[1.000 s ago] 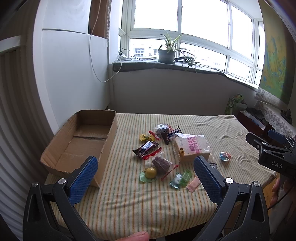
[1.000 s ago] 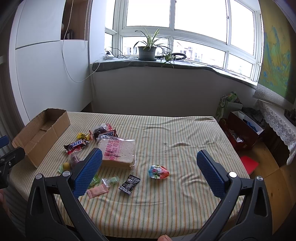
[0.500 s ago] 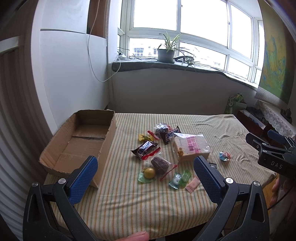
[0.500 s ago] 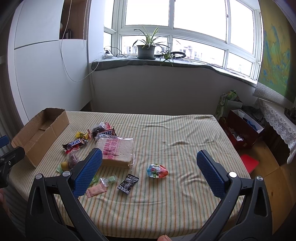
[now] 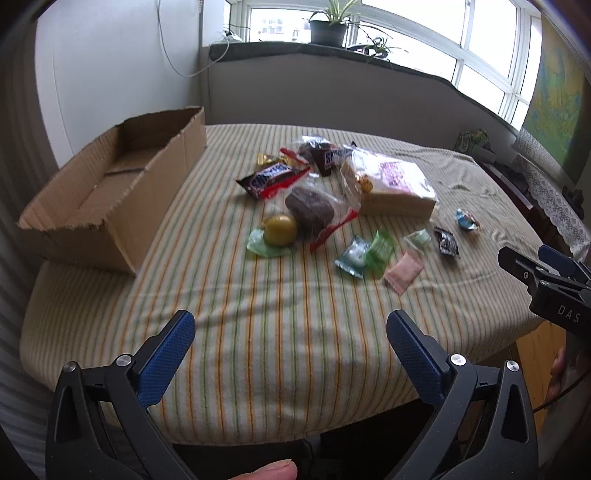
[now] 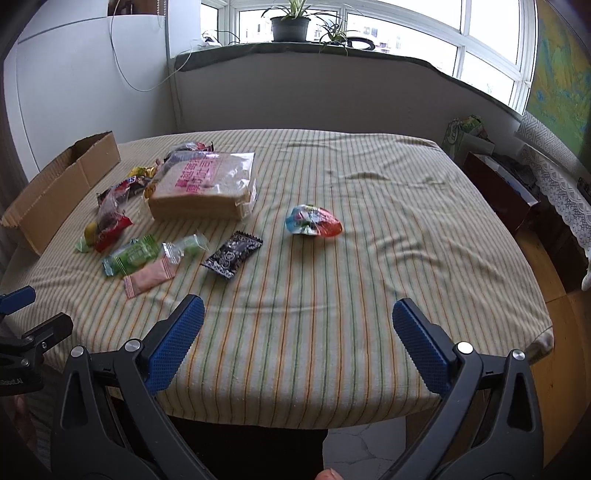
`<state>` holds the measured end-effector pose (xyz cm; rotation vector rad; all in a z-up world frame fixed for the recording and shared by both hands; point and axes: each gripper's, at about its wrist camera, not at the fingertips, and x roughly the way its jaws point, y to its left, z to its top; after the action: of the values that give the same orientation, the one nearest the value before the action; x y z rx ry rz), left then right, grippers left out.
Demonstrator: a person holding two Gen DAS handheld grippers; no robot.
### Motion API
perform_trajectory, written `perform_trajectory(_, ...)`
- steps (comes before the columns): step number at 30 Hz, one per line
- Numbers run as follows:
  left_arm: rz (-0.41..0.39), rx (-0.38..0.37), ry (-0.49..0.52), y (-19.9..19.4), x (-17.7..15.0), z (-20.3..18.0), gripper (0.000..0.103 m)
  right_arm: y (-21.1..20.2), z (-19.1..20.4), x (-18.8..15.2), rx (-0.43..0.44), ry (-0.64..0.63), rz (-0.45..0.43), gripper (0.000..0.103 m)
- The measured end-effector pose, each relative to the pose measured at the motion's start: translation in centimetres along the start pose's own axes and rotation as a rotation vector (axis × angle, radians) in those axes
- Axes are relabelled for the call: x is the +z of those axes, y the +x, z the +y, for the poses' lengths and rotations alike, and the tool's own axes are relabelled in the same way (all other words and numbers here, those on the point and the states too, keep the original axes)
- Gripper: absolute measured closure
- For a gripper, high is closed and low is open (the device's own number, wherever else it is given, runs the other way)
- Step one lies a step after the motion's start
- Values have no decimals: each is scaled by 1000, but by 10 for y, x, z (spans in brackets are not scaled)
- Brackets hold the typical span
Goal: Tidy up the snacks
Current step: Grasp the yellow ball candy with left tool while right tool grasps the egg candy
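Several snacks lie on the striped tablecloth (image 5: 280, 314): a bread bag (image 5: 391, 181) (image 6: 207, 184), Snickers bars (image 5: 271, 179), a brown bun in a wrapper (image 5: 310, 206), a yellow ball candy (image 5: 280, 229), green candies (image 5: 378, 249) (image 6: 135, 254), a pink sachet (image 5: 403, 271) (image 6: 149, 276), a black sachet (image 6: 232, 254) and a colourful wrapped sweet (image 6: 312, 221). An open, empty cardboard box (image 5: 110, 184) (image 6: 55, 184) stands at the left. My left gripper (image 5: 290, 341) is open and empty over the near table edge. My right gripper (image 6: 297, 328) is open and empty, short of the black sachet.
A windowsill with a potted plant (image 6: 290, 22) runs along the far wall. A dark side cabinet (image 6: 517, 184) and bags stand to the right of the table. The table's right half (image 6: 406, 221) holds only rumpled cloth.
Both grippers have moved forward and tilted down toward the table; the snacks look larger and nearer. Nothing was taken hold of.
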<state>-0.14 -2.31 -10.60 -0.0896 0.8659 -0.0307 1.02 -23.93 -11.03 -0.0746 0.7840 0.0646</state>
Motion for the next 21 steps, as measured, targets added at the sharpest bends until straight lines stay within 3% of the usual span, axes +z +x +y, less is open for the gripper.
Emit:
perform_trajectory(4,42,8,14,8,-15,-1,0,5,-4,-8,0,10,29,0)
perform_trajectory(9,35,14,10,10,-11,1,0,9,-7,-2,1,15,38,0)
perform_trajectory(21,56,33,-14,44,31,9,0,57,-22,37,-7,37,78,0)
